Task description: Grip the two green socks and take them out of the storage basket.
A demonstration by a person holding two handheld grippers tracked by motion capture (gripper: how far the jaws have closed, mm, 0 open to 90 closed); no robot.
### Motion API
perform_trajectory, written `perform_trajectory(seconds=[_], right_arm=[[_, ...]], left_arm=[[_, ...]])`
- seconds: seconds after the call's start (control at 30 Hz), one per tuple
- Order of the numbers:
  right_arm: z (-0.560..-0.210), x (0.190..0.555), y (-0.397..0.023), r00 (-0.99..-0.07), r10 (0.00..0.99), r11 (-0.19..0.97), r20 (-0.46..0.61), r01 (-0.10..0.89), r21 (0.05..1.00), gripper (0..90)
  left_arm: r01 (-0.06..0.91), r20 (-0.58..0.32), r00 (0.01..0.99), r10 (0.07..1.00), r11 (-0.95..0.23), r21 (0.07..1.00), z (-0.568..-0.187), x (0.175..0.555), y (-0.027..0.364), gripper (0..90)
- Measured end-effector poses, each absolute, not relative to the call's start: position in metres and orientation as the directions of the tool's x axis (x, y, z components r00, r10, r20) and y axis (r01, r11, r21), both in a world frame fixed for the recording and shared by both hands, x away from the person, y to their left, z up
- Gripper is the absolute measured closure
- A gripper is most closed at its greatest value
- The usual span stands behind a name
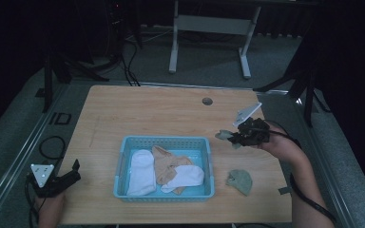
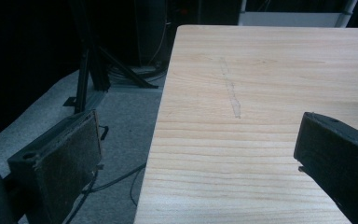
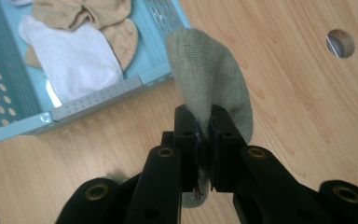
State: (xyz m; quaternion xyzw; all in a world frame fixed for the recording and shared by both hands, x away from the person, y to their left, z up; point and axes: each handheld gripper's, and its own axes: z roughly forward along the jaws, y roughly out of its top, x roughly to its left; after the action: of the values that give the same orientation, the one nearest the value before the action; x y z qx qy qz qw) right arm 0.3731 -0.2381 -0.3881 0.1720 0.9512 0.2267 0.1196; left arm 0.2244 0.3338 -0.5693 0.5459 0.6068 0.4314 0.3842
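The left gripper is resting at the bench's near left corner, left of the basket, its jaws standing apart with nothing between them; its hand is cut off by the frame edge. A crumpled green sock is lying just right of the basket. Farther back on that side, the right gripper is hovering with jaws clamped on a second green sock, whose lower end is hiding behind the jaws. White and tan socks are lying overlapped inside the basket, so their count is hard to make out.
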Motion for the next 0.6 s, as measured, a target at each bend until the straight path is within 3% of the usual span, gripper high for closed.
perform_trajectory(seconds=[0.3,0.6], right_arm=[[-0.401,0.376,-0.243,-0.907,0.398,0.826,-0.137,0.290,0.484,83.4],[-0.443,0.388,-0.254,-0.891,0.450,0.803,-0.066,0.371,0.466,83.3]], left_arm=[[0.331,0.005,-0.110,0.994,0.032,0.943,-0.569,0.225,0.334,0.4],[0.331,0.005,-0.109,0.994,0.032,0.943,-0.569,0.224,0.334,0.4]])
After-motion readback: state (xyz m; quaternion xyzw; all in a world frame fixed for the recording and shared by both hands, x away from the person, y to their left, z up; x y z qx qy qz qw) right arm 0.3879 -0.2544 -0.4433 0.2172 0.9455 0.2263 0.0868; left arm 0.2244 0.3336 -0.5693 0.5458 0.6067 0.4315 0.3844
